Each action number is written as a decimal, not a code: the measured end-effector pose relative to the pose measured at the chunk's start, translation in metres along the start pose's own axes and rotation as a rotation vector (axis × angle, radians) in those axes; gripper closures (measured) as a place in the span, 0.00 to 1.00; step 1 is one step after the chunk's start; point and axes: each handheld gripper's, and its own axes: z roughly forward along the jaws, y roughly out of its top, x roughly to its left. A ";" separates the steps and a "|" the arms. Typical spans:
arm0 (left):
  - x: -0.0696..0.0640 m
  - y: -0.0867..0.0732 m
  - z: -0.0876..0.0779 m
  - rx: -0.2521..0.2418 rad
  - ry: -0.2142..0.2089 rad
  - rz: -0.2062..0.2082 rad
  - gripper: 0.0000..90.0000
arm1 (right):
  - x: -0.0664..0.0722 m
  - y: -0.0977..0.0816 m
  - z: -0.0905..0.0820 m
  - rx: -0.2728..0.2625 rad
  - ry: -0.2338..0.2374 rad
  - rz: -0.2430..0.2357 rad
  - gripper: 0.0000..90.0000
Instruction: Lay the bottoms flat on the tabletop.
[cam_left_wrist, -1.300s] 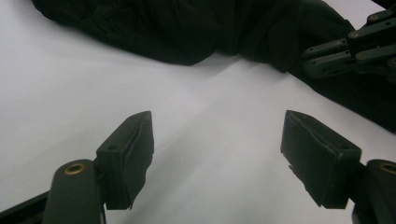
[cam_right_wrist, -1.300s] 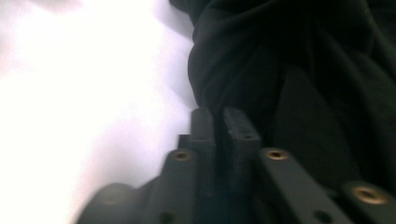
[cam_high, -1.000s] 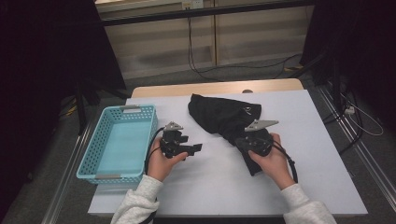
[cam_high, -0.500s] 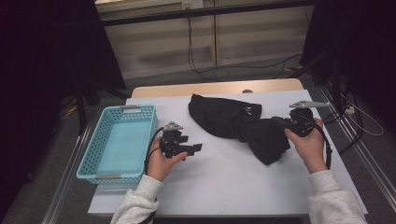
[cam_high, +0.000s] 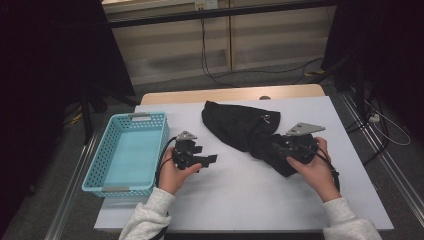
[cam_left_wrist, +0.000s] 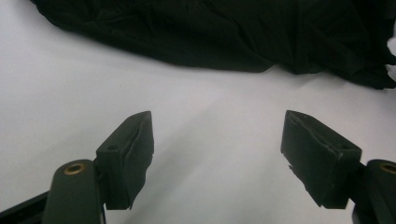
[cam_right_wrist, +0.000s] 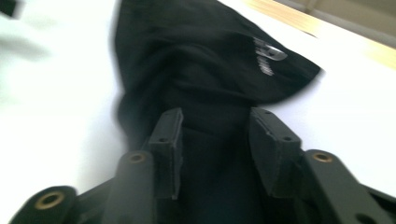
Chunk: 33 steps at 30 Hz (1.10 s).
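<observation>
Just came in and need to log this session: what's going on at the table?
A person sits at a white table with a gripper in each hand, working on a black garment. The right gripper is at the garment's near end; its jaws have just been opening, with the cloth between them but not pinched. The left gripper rests on the table with open jaws, short of the cloth. A blue basket sits empty at the left.
</observation>
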 end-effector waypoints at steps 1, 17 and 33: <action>0.000 0.000 0.000 -0.001 -0.001 0.002 0.29 | 0.005 0.002 0.001 0.001 0.027 -0.002 0.60; 0.003 0.001 -0.003 -0.010 0.003 -0.007 0.29 | 0.040 -0.008 0.048 0.137 0.100 -0.047 0.98; 0.009 0.000 -0.009 -0.018 0.007 -0.029 0.28 | 0.053 0.045 0.041 -0.048 0.301 0.135 0.97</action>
